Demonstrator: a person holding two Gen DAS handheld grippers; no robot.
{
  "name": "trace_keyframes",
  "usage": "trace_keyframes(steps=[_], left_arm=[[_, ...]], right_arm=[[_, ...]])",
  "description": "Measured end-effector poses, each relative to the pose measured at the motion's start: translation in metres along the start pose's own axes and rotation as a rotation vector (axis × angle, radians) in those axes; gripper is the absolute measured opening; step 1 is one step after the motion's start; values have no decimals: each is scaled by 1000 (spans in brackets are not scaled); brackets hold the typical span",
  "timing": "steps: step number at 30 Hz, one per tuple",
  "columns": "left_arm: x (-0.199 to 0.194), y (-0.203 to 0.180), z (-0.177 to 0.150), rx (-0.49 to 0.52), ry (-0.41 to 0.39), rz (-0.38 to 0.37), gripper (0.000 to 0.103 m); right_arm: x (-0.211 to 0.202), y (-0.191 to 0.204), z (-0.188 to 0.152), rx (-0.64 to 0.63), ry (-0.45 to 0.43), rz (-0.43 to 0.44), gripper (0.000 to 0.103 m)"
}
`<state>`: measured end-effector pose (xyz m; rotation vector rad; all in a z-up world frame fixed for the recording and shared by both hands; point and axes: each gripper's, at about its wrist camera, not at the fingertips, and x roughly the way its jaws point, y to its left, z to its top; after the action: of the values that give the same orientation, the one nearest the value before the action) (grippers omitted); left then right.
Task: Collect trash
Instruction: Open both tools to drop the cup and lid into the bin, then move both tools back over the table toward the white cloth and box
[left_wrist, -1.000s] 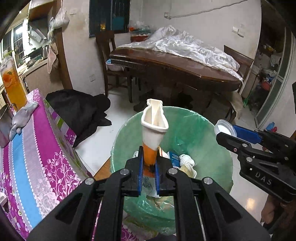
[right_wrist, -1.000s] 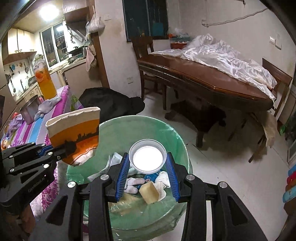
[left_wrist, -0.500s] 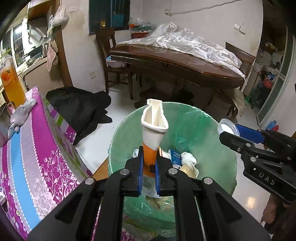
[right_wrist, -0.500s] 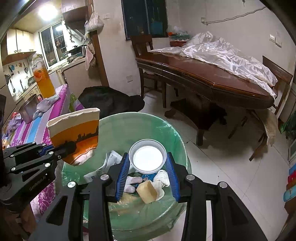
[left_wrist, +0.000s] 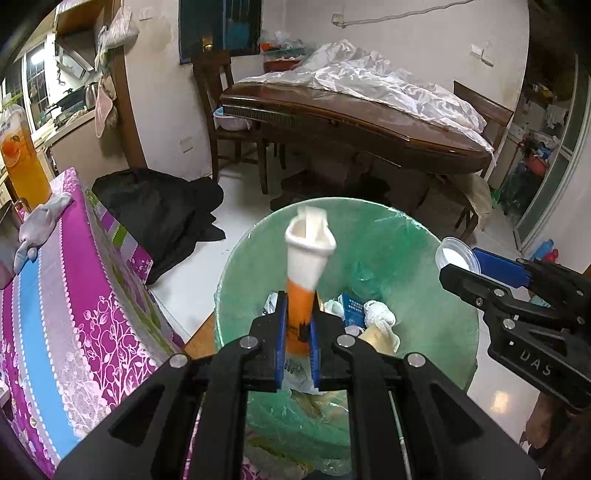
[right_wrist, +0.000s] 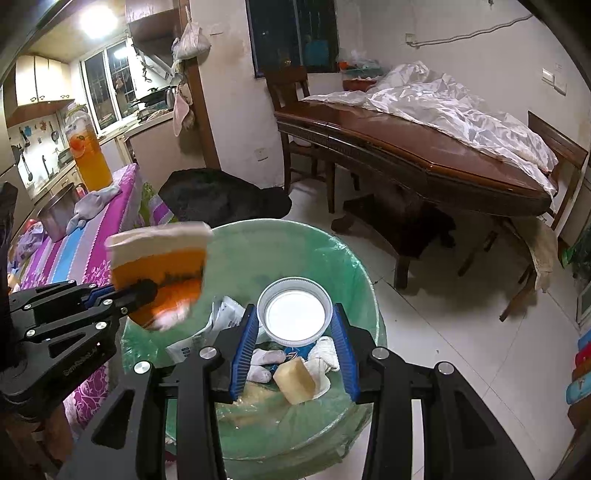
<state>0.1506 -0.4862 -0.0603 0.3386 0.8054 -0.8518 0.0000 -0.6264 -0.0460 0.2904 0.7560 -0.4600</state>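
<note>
Paper cup (left_wrist: 309, 258), light and easily crushed, sat flattened in the left hand-held gripper (left_wrist: 297, 330); the right hand-held gripper (right_wrist: 293, 334) clamped a rigid plastic lid (right_wrist: 294, 309) over the trash bin (right_wrist: 354, 266).

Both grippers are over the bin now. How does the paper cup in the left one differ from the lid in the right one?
The paper cup is orange and cream, tall and crushed flat; the lid is white, round, shallow and undeformed. The left gripper pinches the cup by its lower end, jaws nearly together; the right gripper spans the lid's rim with jaws wide apart. The cup looks motion-blurred; the lid is sharp. Both hang above the green-lined trash bin.
</note>
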Motion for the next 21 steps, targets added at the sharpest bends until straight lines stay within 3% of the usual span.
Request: trace_keyframes(steps=[1, 2, 4, 5, 18, 21], left_arm=[[1, 0, 0, 2, 4, 3, 9], [1, 1, 0, 0, 7, 11, 17], [1, 3, 0, -9, 5, 18, 34], [2, 4, -1, -12, 3, 22, 38], [-1, 7, -5, -20, 3, 28, 38], [-9, 12, -9, -16, -2, 33, 41]], right_arm=[[0, 0, 0, -1, -2, -1, 50], [-1, 0, 0, 2, -8, -1, 58], [-3, 0, 0, 8, -19, -5, 59], [-4, -1, 1, 9, -22, -6, 59], [-11, 0, 2, 2, -38, -12, 59], [-27, 4, 3, -4, -89, 4, 60]])
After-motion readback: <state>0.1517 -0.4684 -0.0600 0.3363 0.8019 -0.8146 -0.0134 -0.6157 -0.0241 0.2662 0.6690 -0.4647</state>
